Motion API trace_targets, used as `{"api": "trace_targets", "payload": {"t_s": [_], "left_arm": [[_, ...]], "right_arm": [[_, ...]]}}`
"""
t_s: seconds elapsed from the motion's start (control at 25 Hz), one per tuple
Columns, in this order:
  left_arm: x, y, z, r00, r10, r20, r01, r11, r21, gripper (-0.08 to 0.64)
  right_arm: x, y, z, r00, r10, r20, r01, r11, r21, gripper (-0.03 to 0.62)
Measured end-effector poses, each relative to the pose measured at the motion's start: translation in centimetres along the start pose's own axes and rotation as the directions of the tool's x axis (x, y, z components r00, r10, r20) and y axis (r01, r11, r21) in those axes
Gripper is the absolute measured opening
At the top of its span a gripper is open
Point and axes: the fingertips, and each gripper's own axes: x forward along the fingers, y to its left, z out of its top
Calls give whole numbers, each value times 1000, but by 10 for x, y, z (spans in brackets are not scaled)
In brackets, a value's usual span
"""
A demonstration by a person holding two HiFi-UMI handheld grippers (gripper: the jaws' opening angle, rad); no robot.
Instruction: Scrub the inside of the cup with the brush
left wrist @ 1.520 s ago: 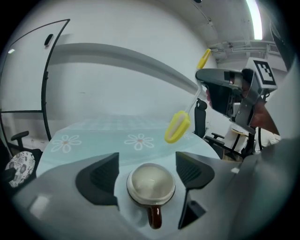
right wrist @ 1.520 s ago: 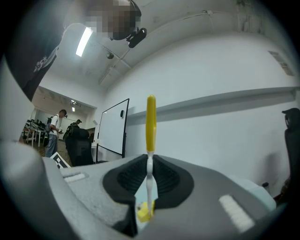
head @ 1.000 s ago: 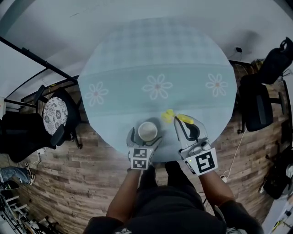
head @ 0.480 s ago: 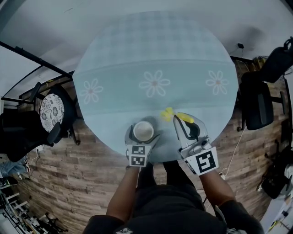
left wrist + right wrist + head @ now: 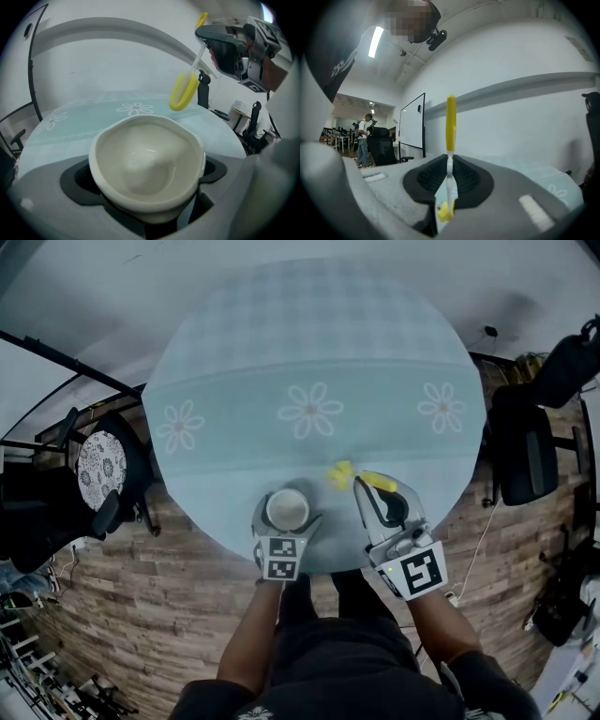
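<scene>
A white cup (image 5: 287, 509) (image 5: 147, 166) sits between the jaws of my left gripper (image 5: 284, 517) (image 5: 146, 187), which is shut on it near the round table's front edge. Its inside is bare and glossy. My right gripper (image 5: 378, 498) (image 5: 449, 187) is shut on the thin handle of a yellow and white brush (image 5: 450, 154). The brush's yellow looped head (image 5: 341, 474) (image 5: 183, 91) hangs just right of and beyond the cup, outside its rim. In the left gripper view the right gripper (image 5: 234, 47) is above and to the right of the cup.
The round table (image 5: 319, 362) wears a pale blue cloth with daisy prints. Black chairs (image 5: 525, 456) stand at the right and a patterned seat (image 5: 101, 470) at the left on the wood floor. In the right gripper view a person (image 5: 363, 138) stands far off by a whiteboard.
The left gripper and the cup have shifted a little to the left and nearer to me. The right gripper with the brush has stayed almost still.
</scene>
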Motion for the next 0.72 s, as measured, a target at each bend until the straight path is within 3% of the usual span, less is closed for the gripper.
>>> {"api": "trace_targets", "payload": {"t_s": [0.44, 0.72], "left_arm": [[-1, 3, -7, 1000, 24, 15, -24, 1000, 19, 568], [-15, 2, 16, 996, 41, 82, -46, 997, 62, 568]], "right_arm": [[-3, 4, -5, 1000, -2, -18, 2, 1000, 3, 38], [-6, 3, 3, 1000, -6, -1, 6, 1000, 0, 38]]}}
